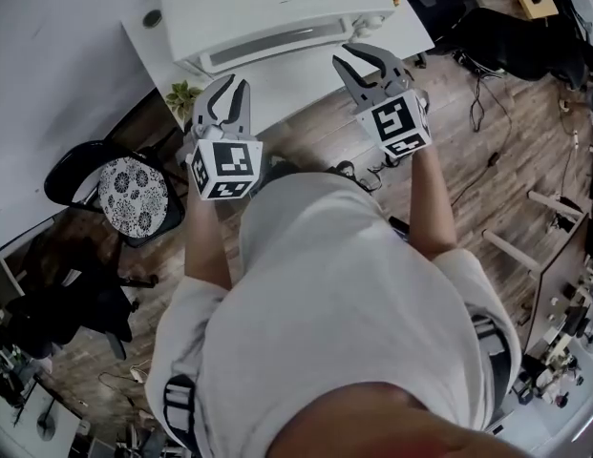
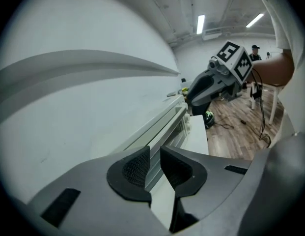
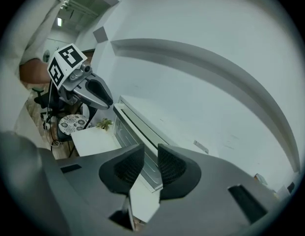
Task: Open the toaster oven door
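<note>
A white toaster oven [image 1: 267, 8] stands on a white table [image 1: 306, 89], its long grey door handle [image 1: 267, 48] facing me and the door looking shut. My left gripper [image 1: 227, 86] hovers over the table's front edge, just short of the handle's left part, its jaws a narrow gap apart with nothing between them. My right gripper [image 1: 361, 59] hangs beside the oven's right front corner, also narrowly open and empty. In the left gripper view the left gripper [image 2: 154, 157] points along the oven's front [image 2: 168, 124]. In the right gripper view the right gripper [image 3: 151, 157] looks at the door [image 3: 135, 127].
A small potted plant [image 1: 184, 93] sits at the table's left front corner. A black chair with a patterned cushion [image 1: 126, 194] stands on the left. Cables and dark gear [image 1: 497, 55] lie on the wood floor to the right. A white wall rises behind the table.
</note>
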Available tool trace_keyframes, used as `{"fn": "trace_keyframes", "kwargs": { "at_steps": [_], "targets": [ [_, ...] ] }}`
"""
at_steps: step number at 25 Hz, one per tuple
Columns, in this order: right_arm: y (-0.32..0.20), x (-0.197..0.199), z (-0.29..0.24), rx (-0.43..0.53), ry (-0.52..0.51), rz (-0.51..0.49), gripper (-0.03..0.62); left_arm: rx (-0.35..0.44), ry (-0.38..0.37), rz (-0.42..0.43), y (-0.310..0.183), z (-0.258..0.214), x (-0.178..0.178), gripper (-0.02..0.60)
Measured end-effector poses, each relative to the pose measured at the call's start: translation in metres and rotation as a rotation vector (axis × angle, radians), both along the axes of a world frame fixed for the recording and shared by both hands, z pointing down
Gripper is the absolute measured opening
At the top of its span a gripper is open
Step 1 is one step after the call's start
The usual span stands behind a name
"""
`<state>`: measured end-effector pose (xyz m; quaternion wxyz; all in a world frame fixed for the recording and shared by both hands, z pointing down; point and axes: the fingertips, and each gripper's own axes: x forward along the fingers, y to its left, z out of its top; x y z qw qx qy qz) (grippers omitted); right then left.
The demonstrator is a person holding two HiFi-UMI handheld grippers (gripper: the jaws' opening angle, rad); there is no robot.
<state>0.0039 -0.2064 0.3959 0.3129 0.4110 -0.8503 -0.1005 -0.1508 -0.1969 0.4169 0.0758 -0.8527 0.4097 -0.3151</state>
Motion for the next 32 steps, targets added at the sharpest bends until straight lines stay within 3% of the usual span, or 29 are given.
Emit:
{"fn": "trace_keyframes", "kwargs": {
  "at_steps": [4, 9, 19, 26, 32],
  "targets": [
    [-0.013, -0.003, 0.004, -0.003, 0.068, -0.044, 0.084, 0.007, -0.128, 0.070, -0.011, 0.004, -0.004, 0.091],
    [-0.021, -0.011, 0.009, -0.021, 0.119, -0.109, 0.087, 0.009, -0.188, 0.079, -0.023, -0.001, -0.008, 0.135],
    [-0.032, -0.011, 0.029, -0.075, 0.229, -0.205, 0.118, -0.058, -0.292, 0.068, -0.030, 0.016, -0.004, 0.153],
    [-0.036, -0.007, 0.034, -0.104, 0.166, -0.185, 0.120, -0.013, -0.426, 0.022, -0.036, 0.027, -0.007, 0.149],
    [-0.036, -0.004, 0.034, -0.089, 0.116, -0.174, 0.121, -0.010, -0.417, -0.015, -0.038, 0.026, -0.005, 0.143]
  ]
}}
